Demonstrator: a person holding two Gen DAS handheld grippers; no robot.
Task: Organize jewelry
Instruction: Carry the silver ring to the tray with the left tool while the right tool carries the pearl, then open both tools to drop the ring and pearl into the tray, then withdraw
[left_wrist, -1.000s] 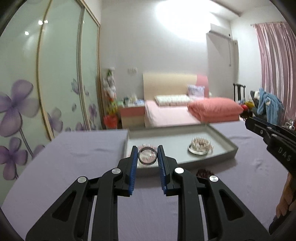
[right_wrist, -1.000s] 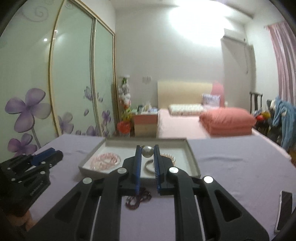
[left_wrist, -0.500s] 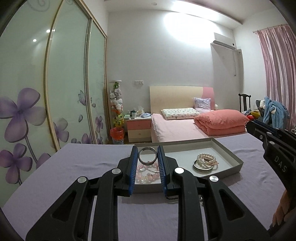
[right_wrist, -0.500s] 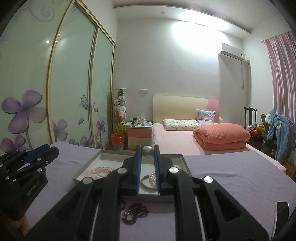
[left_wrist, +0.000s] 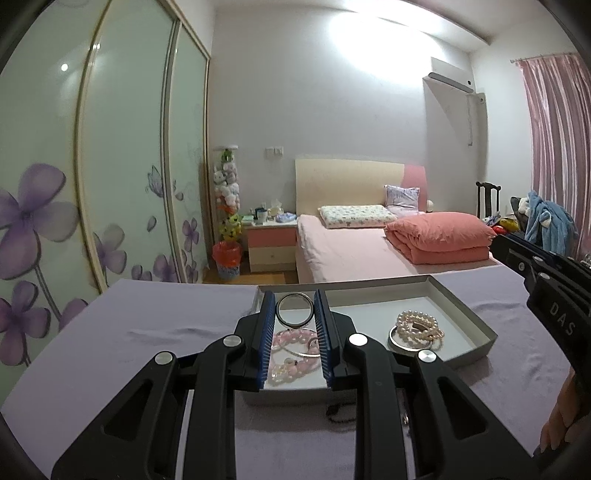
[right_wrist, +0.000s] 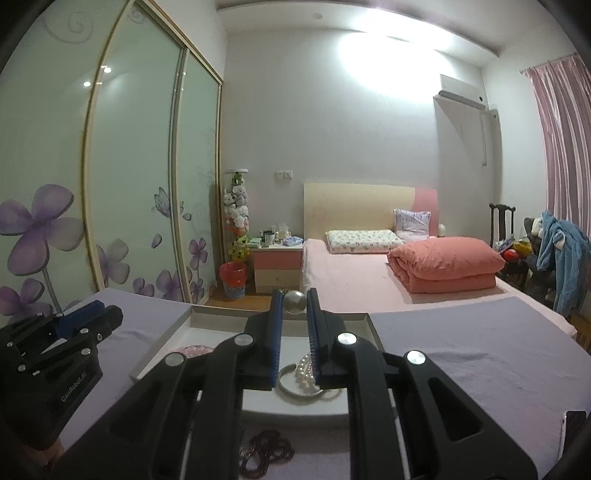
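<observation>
My left gripper (left_wrist: 294, 308) is shut on a silver bangle (left_wrist: 294, 309) and holds it upright above the grey tray (left_wrist: 476, 325). In the tray lie a pink bead bracelet (left_wrist: 291, 363) and a pearl bracelet (left_wrist: 417, 326) on a silver ring. My right gripper (right_wrist: 294, 302) is shut on a silver ball (right_wrist: 294, 301), raised over the tray's (right_wrist: 162, 350) near side. The right wrist view shows the pearl bracelet (right_wrist: 304, 373) and a dark bead bracelet (right_wrist: 266, 450) on the purple cloth in front of the tray.
The tray sits on a table with a purple cloth (left_wrist: 122, 332). A phone (right_wrist: 572, 424) lies at the right edge of the cloth. A bed (left_wrist: 354, 251), a nightstand (left_wrist: 271, 245) and a mirrored wardrobe (left_wrist: 92, 177) stand beyond the table.
Both grippers have risen and tilted up with their loads still held. The tray now sits lower in both views.
</observation>
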